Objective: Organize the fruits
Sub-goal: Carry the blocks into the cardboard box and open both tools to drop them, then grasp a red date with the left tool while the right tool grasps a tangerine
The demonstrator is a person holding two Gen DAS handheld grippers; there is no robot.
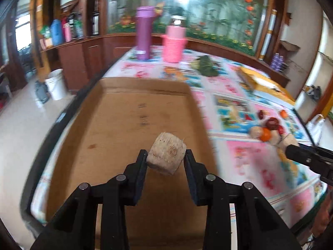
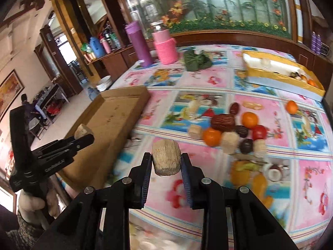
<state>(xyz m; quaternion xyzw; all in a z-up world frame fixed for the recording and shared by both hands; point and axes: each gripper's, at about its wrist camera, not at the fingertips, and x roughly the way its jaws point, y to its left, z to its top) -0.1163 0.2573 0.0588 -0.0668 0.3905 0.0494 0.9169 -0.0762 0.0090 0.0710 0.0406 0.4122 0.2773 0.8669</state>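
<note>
A flat cardboard box (image 1: 129,125) is found on the left part of the table (image 2: 208,87), which is covered with a cartoon-print cloth. The left gripper (image 1: 165,156) is held over the box, and a pale, fibrous cut chunk (image 1: 166,153) is pinched between its two fingers, the pads pressed to either side. In the right wrist view the same gripper (image 2: 83,138) is seen side-on at the left edge, gripped by a gloved hand (image 2: 31,208).

Behind the box, a purple flask (image 2: 138,43) and a pink-sleeved jar (image 2: 165,46) are noted upright, with a bundle of green leaves (image 2: 196,59) just to their right.

The right gripper (image 2: 166,163) is held over the cloth near centre, its fingers closed on a second pale chunk (image 2: 165,159).

To its right, a loose pile of fruit (image 2: 233,129) is recorded on the cloth: oranges, dark red-brown pieces, a red one, and further pale chunks. One orange (image 2: 291,106) lies apart. A yellow-rimmed tray (image 2: 276,79) holding a few fruits stands at far right.
</note>
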